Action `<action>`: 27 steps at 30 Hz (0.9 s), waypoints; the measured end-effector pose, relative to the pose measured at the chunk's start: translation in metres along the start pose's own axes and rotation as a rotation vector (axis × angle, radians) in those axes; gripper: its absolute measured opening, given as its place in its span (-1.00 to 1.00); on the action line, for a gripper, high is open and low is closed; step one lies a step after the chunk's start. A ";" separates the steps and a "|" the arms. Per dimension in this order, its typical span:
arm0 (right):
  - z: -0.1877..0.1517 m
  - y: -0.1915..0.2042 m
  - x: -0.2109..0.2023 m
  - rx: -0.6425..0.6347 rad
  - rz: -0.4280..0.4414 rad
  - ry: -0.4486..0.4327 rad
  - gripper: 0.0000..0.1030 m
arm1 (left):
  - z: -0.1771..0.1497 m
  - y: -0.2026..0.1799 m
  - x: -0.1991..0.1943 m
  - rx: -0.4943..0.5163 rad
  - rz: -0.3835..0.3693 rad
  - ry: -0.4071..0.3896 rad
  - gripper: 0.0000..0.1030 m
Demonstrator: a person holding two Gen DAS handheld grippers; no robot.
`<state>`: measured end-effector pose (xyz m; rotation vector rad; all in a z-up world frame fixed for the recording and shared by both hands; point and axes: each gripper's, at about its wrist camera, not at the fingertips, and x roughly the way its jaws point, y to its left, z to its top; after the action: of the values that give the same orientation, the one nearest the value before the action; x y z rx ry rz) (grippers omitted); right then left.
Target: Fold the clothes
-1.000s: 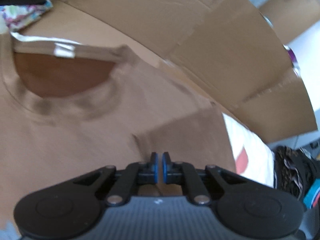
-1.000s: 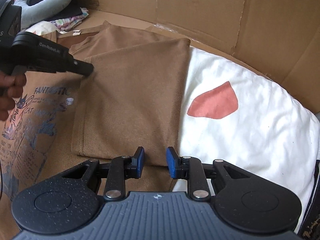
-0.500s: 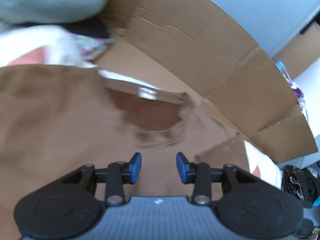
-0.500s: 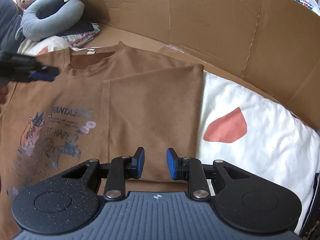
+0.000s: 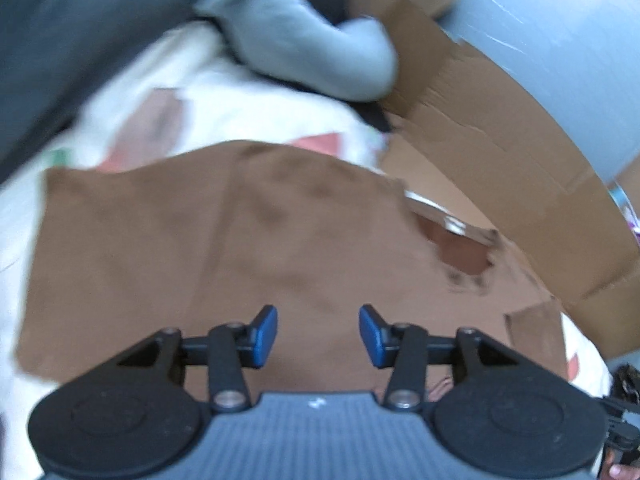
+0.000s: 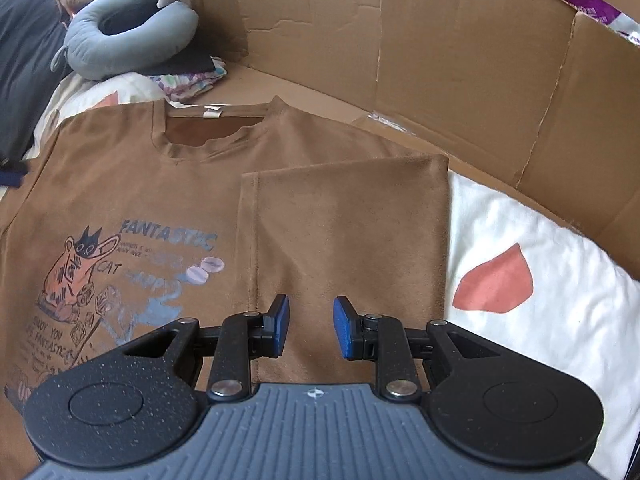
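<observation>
A brown T-shirt [image 6: 132, 184] with a cat print lies face up on the white bedding; its right side is folded inward as a flat panel [image 6: 344, 232]. In the left wrist view the shirt [image 5: 224, 256] is blurred, with its left sleeve spread out flat. My left gripper [image 5: 318, 334] is open and empty, hovering over the shirt's left shoulder area. My right gripper [image 6: 308, 326] is open and empty, just above the near part of the folded panel. The left gripper's tip shows at the left edge of the right wrist view [image 6: 12, 174].
A cardboard wall [image 6: 460, 64] rings the far and right sides. A grey neck pillow [image 6: 128, 32] and folded clothes [image 6: 188, 80] lie at the far left. White bedding with red patches [image 6: 532, 300] lies to the right. A dark pillow [image 6: 24, 60] is far left.
My left gripper let go of the folded shirt part, opened, and swung left across the collar to the left shoulder. My right gripper pulled back and rose a little, still open.
</observation>
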<state>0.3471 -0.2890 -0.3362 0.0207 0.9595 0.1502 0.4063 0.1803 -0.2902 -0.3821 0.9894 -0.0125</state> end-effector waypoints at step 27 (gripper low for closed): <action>-0.007 0.047 0.004 0.017 0.062 -0.009 -0.39 | -0.046 0.116 -0.025 -0.309 0.097 -0.096 0.08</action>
<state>0.3381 -0.2419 -0.3400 0.0666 0.9514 0.1985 0.3359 0.2792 -0.3300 -0.6116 0.9147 0.2471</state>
